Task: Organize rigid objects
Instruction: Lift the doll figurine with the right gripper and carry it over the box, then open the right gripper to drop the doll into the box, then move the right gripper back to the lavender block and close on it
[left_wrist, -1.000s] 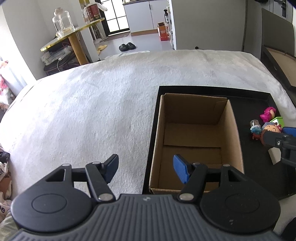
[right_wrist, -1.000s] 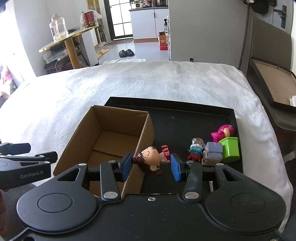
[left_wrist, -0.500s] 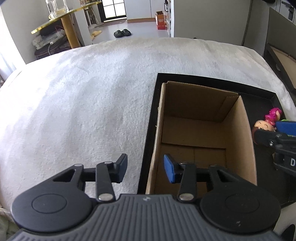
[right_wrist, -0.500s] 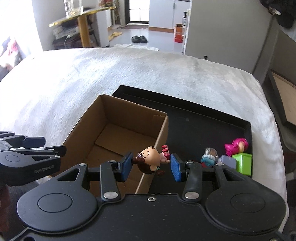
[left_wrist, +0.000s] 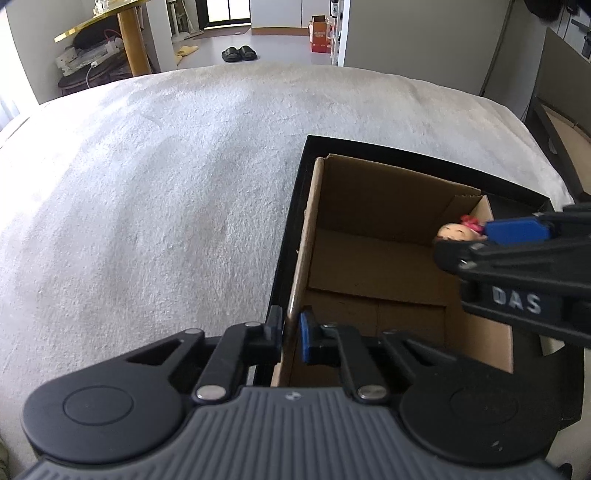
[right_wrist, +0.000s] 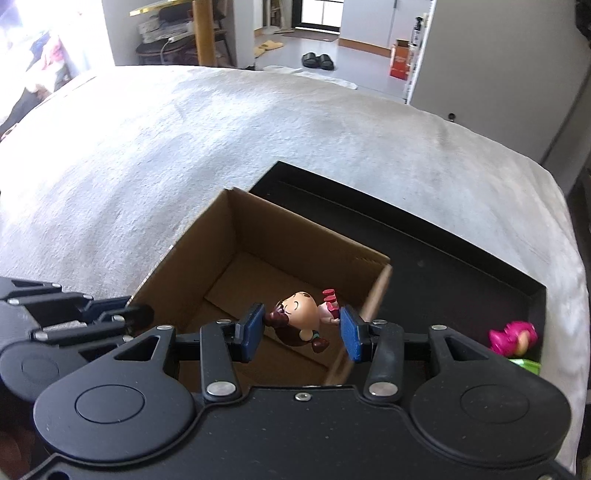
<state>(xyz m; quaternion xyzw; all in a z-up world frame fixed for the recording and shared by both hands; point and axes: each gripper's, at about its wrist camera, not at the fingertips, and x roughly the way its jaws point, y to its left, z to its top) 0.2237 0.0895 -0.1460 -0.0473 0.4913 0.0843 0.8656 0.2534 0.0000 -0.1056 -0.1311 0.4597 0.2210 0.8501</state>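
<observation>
The right claw (right_wrist: 302, 334) holds a small doll figurine (right_wrist: 301, 317) between its blue pads (right_wrist: 252, 331). The left pad touches the doll's dark hair; a small gap seems to show between the right pad and the doll's body, so how firm the hold is cannot be told for sure. The doll lies on its side, round smiling face up, pink legs pointing away from the camera. It hangs over the open top of a cardboard box (right_wrist: 258, 236), near the box's right wall, above the bare brown floor inside.

The left claw (left_wrist: 289, 334) is closed on the box's left wall (left_wrist: 303, 254), one dark finger outside and one blue pad (left_wrist: 305, 336) inside, pinching the cardboard edge near the corner closest to the camera. From this side the right claw (left_wrist: 480, 236) comes in from the right at the box's far right wall, with the doll's face (left_wrist: 456, 232) peeking past its blue pad.

The box stands in a shallow black tray (right_wrist: 443, 254), filling the tray's left part. In the tray's right corner lie a pink toy (right_wrist: 513, 336) and, just below it, a green piece (right_wrist: 528, 365) mostly cut off by the claw's body. The tray rests on a bed covered with a white fleecy blanket (right_wrist: 184, 147). Beyond the bed are a round gold-topped side table (left_wrist: 107, 26), a pair of black slippers (right_wrist: 317, 61) on the floor and an orange carton (right_wrist: 400, 62) by a grey wall.
</observation>
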